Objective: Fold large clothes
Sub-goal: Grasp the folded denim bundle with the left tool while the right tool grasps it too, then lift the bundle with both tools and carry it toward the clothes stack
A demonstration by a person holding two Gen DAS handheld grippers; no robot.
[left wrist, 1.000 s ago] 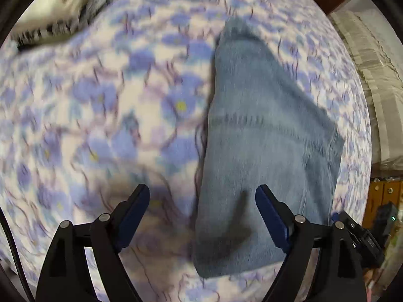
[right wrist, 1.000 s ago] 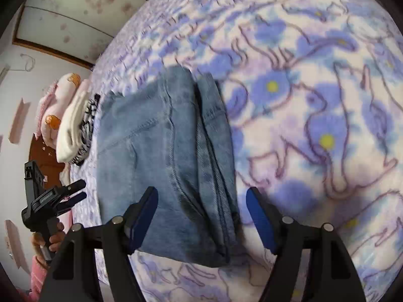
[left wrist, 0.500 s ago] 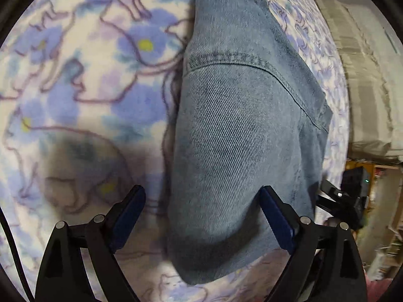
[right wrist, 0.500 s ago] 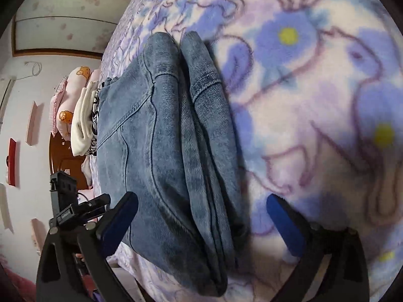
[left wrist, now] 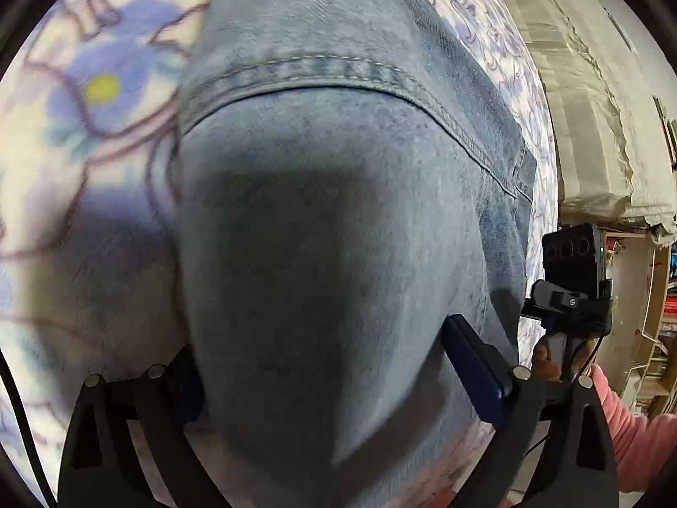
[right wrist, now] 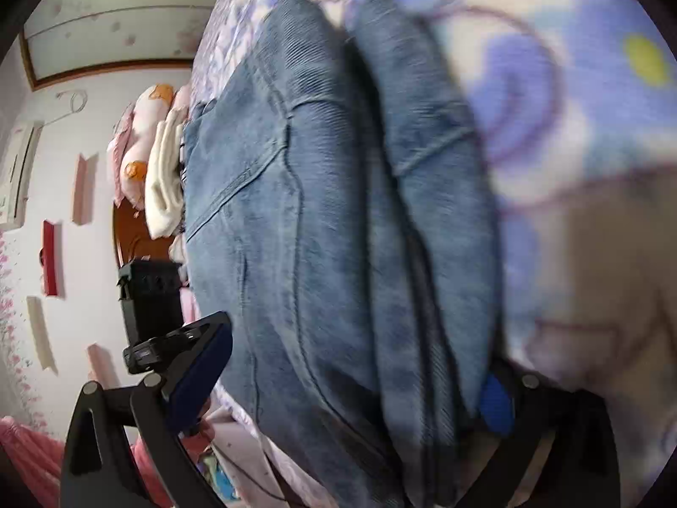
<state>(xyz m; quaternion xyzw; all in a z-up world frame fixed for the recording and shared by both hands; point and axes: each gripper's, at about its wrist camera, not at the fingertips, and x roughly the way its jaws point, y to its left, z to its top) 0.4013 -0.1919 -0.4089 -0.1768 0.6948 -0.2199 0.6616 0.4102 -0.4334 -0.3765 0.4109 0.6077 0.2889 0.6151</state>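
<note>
Folded blue jeans (left wrist: 338, 220) lie on a purple-flowered bedspread (left wrist: 76, 118). My left gripper (left wrist: 334, 381) is open, its jaws on either side of the near end of the jeans; the left finger is partly hidden under the denim. My right gripper (right wrist: 347, 381) is open too, straddling the opposite end of the jeans (right wrist: 321, 220), where the stacked folds show. The right finger's blue pad (right wrist: 495, 402) sits low against the fold. Neither grips the cloth.
The other gripper shows at the bed edge in each view: the right one (left wrist: 571, 296) and the left one (right wrist: 148, 309). Stacked folded clothes and a pink pillow (right wrist: 156, 161) lie beyond the jeans. A wall and shelves (left wrist: 647, 338) stand beside the bed.
Both grippers have moved in low and close over the ends of the jeans, which now fill both views. Jaws stay open.
</note>
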